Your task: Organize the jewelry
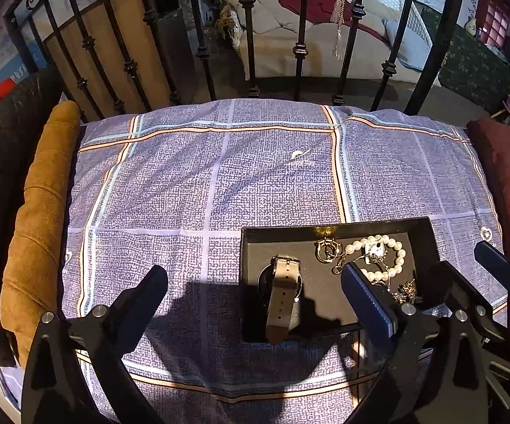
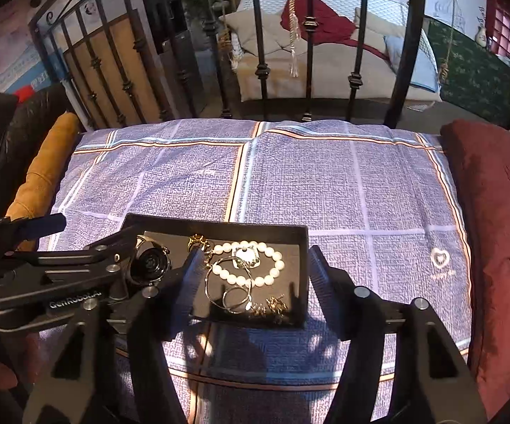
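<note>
A shallow black rectangular tray lies on a blue-violet checked pillow with orange and pale stripes, itself set before a black wrought-iron railing.

Contents of the tray, left to right: a wristwatch with a grey-beige strap, resting on its side with the strap lying over the tray's near edge; a small gold-coloured ornament; a white pearl bracelet lying in a loop; thin metal hoop rings overlapping the bracelet; and a small cluster of gold pieces in the near right corner.

Left tongs: released, spread wide, nothing between the pads; the watch lies below the gap, untouched.

Right tongs: released, partly spread, pads apart above the bracelet and hoops, gripping nothing.

A mustard-brown suede cushion lies along the pillow's left side; a dark red cushion lies along its right.
</note>
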A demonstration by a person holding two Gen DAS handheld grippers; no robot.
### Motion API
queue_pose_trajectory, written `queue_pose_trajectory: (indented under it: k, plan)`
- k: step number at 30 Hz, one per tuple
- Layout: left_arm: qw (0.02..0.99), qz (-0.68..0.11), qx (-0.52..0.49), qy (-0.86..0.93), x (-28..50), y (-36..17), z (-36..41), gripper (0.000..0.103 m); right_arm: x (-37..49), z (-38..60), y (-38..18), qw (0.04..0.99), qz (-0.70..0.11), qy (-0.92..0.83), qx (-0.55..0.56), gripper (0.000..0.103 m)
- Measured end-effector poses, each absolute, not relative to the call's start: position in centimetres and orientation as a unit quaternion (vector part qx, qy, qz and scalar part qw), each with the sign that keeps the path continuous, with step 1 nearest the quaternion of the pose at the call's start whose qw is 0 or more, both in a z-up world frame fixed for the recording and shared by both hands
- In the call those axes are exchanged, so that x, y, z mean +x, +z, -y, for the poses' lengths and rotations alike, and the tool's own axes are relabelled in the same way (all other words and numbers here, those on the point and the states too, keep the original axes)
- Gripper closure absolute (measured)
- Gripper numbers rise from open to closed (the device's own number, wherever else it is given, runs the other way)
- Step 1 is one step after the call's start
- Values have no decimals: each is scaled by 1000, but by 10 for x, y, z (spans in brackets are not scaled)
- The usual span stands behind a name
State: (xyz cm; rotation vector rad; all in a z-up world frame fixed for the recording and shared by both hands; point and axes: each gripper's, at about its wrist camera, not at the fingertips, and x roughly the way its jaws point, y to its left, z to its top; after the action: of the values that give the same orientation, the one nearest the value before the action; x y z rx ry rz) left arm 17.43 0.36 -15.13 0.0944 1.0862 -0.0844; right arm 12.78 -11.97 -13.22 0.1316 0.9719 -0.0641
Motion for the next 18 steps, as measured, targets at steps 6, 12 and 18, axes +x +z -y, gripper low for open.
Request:
queue_pose_trajectory:
  k: [6,12,18]
  plan:
    - [851,-521,55,-37,161,-150,-2,7,119,119,-130,877,-475,-43,59,42]
    - [850,-525,36,-25,153,-146,-12,7,113,121,-124,879,-471,-48,62,42]
    - [849,-529,12,-7,147,-142,-24,6,107,124,-122,877,-473,-52,68,42]
